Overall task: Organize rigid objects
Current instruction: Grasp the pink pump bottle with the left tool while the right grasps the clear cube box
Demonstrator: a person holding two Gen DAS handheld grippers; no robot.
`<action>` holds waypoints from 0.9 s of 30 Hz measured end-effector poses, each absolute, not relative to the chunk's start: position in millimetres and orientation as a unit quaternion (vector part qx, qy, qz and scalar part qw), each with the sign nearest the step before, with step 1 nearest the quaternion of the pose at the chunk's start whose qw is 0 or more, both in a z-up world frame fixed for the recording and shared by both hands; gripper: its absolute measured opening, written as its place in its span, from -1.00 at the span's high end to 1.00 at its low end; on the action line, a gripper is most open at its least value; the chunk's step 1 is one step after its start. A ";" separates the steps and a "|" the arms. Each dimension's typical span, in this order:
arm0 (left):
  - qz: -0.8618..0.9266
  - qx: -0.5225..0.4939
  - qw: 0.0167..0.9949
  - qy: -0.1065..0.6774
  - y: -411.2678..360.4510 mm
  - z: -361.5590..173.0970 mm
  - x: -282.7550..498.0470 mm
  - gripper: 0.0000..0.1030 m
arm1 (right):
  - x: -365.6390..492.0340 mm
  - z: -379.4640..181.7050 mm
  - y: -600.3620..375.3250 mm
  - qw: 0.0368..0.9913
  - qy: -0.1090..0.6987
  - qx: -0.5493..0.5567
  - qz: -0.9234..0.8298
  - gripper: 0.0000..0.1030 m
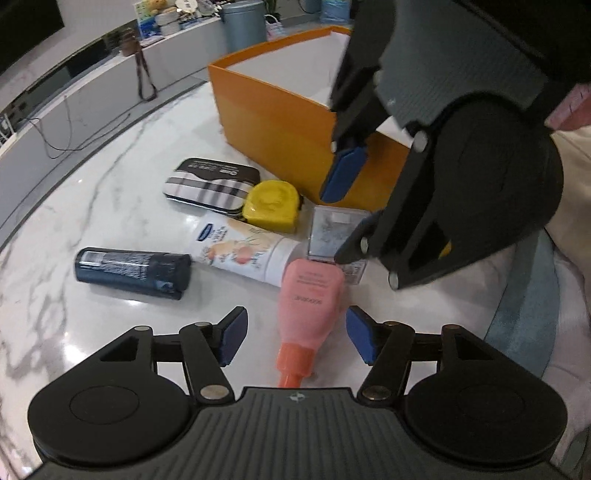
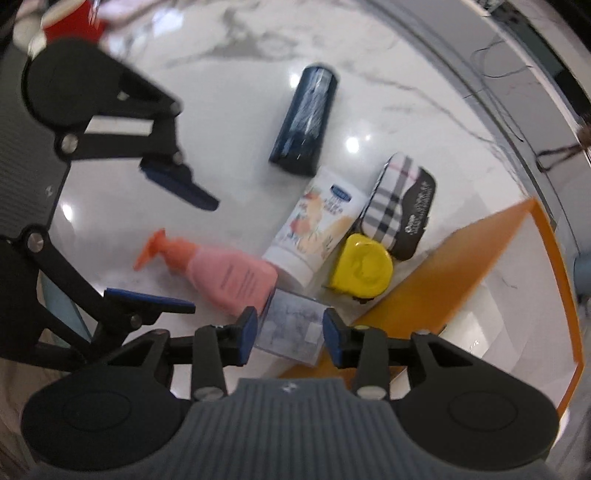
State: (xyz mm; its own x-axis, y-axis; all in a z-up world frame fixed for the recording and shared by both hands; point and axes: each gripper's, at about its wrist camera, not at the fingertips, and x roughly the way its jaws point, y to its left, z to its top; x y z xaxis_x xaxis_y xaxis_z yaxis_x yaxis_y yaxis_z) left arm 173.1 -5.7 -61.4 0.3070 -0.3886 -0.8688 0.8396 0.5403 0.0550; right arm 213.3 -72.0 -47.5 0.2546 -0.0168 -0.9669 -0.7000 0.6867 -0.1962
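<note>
On the marble table lie a pink pump bottle (image 1: 314,310) (image 2: 229,280), a clear plastic box (image 1: 332,232) (image 2: 291,332), a white cream tube (image 1: 243,247) (image 2: 317,232), a yellow tape measure (image 1: 271,206) (image 2: 362,269), a plaid case (image 1: 210,186) (image 2: 399,203) and a dark blue bottle (image 1: 133,271) (image 2: 306,122). My left gripper (image 1: 295,339) is open, its fingers either side of the pink bottle's neck. My right gripper (image 2: 290,332) is open, its pads astride the clear box and close to its sides; it also shows in the left wrist view (image 1: 343,206).
An open orange box (image 1: 273,122) (image 2: 480,266) stands on the table just behind the objects. A grey counter with cables, a grey bin (image 1: 243,26) and clutter runs along the far side. A blue-grey cloth (image 1: 524,317) lies at the right.
</note>
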 end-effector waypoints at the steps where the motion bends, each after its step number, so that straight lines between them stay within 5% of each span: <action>1: -0.404 0.264 0.763 0.431 -7.8 -64.0 173.7 -0.42 | 214.7 -52.0 -70.0 0.716 0.568 -0.330 0.236 0.10; 6: -0.420 0.260 0.756 0.429 -15.7 -75.6 177.6 -0.42 | 222.9 -62.5 -66.1 0.695 0.573 -0.363 0.237 -0.19; 10: -0.423 0.254 0.755 0.431 -18.7 -81.9 183.7 -0.40 | 229.4 -62.5 -64.7 0.689 0.577 -0.367 0.242 -0.19; 16: -0.432 0.240 0.745 0.448 -13.9 -86.2 190.2 0.02 | 235.7 -69.9 -61.3 0.667 0.597 -0.367 0.253 -0.13; 27: -0.385 0.234 0.750 0.485 21.5 -80.5 188.1 0.04 | 233.3 -82.6 -48.9 0.665 0.599 -0.365 0.255 -0.09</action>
